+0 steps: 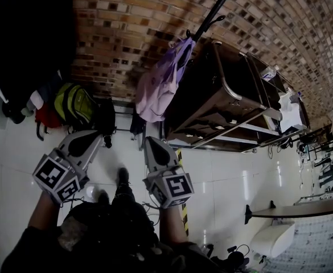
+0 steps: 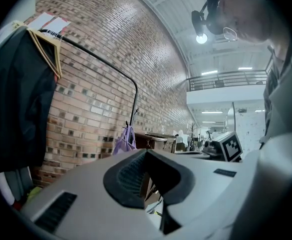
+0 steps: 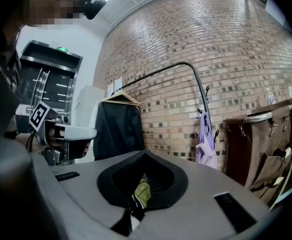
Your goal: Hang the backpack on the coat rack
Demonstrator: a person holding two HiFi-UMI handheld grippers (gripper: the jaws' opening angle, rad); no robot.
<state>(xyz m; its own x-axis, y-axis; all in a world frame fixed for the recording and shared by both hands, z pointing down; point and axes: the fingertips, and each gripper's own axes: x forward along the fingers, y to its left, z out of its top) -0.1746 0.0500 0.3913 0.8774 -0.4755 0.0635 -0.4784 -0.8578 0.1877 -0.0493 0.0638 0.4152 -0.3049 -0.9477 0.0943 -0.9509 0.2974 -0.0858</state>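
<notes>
The brown fabric-sided cart (image 1: 212,90), right of centre against the brick wall (image 1: 120,27), is dark inside, and what it holds cannot be made out. A white thing (image 1: 291,114) rests on its frame farther right. The green backpack (image 1: 72,104) sits on the floor at left centre, at the foot of the wall. It is just beside a red bag (image 1: 45,117), which is partly lost under a dark coat (image 1: 24,44). The coat rack (image 1: 212,17) is cut off by the top edge, and a lilac soft thing (image 1: 160,87) hangs from it, bag or garment unclear. The left gripper (image 2: 146,176) and right gripper (image 3: 143,181) both have their jaws together on nothing. A strip of the backpack shows through the right one's notch.
</notes>
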